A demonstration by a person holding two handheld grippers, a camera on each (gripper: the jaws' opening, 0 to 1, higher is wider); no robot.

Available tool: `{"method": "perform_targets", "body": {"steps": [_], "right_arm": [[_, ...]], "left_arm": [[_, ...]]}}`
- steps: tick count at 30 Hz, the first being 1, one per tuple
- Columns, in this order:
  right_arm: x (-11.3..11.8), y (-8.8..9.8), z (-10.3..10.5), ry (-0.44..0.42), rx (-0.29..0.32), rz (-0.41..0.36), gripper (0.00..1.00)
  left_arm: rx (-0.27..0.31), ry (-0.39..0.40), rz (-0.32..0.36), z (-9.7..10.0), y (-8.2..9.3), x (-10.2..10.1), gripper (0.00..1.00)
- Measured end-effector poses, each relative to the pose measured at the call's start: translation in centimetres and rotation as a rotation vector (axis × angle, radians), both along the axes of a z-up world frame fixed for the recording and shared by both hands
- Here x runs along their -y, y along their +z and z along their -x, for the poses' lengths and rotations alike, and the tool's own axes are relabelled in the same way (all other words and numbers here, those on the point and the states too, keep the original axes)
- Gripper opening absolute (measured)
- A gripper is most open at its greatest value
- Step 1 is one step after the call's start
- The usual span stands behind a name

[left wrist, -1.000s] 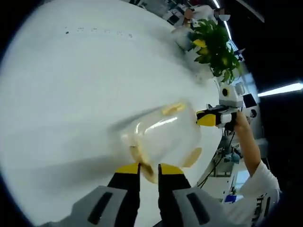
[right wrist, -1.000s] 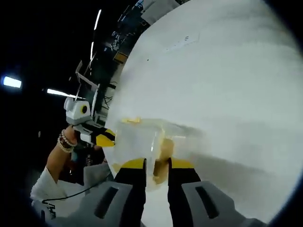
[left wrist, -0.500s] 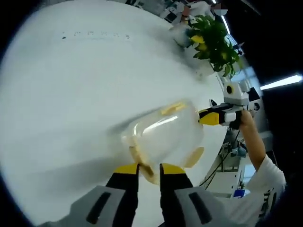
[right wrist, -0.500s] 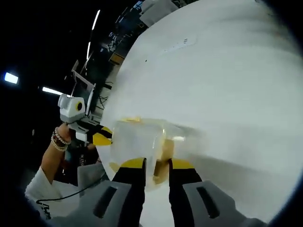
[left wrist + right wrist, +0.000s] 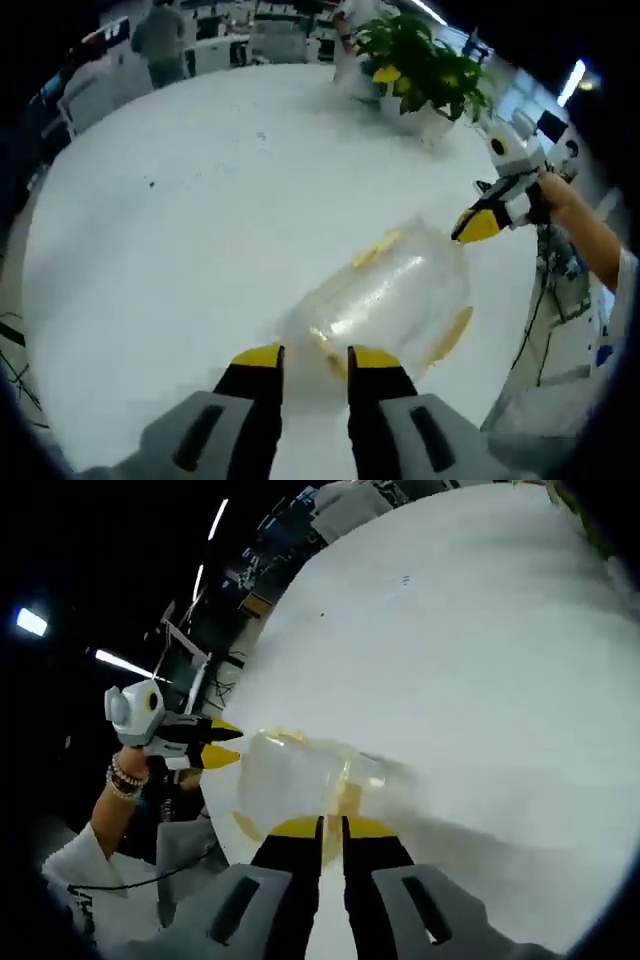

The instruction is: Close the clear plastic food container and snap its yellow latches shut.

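Jaws parted in your left gripper view, just short of the clear container on the white table; right gripper view, jaws nearly together at a yellow latch: latching step, press next.

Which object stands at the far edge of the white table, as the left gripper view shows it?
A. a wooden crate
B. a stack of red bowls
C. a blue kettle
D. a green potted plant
D: a green potted plant stands at the far edge of the white table, beyond the clear container.
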State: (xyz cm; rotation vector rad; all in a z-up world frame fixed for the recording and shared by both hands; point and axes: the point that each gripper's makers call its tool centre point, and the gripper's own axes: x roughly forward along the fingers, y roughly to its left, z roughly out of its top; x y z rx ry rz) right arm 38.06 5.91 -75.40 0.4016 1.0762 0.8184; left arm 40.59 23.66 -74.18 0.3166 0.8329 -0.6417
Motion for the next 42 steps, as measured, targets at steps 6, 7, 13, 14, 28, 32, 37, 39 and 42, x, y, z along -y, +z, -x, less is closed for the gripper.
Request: {"method": "perform_targets", "body": {"steps": [6,7,13,14,28,32,37,39,42], "right_arm": [[-4.7,3.6,-1.9,-0.003,0.046,-0.181,0.00],[-5.7,3.3,-1.9,0.012,0.046,-0.172,0.00],[-9.2,0.2,-0.9,0.133,0.029,-0.074,0.00],[-9.5,-0.1,-0.8,0.146,0.030,-0.062,0.00],[-8.5,-0.9,-4.9,0.086,0.083,0.015,0.00],[-8.0,-1.4,-5.3,0.086,0.103,0.060,0.00],[-7.9,-2.2,-5.1,0.092,0.095,0.076,0.00],[-7.9,-2.5,-4.8,0.098,0.092,0.085,0.00],[-7.8,-2.5,-4.9,0.089,0.089,0.079,0.00]], "left_arm": [[-0.030,-0.123,0.347,4.3,1.1,7.4,0.00],[-0.016,-0.120,0.325,4.3,0.6,7.5,0.00],[-0.057,-0.091,0.392,4.7,-1.0,9.4,0.00],[-0.057,-0.094,0.389,4.8,-1.1,9.5,0.00],[-0.164,-0.020,0.517,7.1,-1.2,10.1,0.00],[-0.184,-0.018,0.534,7.8,-1.2,10.2,0.00],[-0.172,-0.083,0.449,9.3,-2.3,10.1,0.00],[-0.171,-0.091,0.443,9.8,-2.6,10.5,0.00],[-0.159,-0.137,0.398,10.4,-3.1,10.5,0.00]]}}
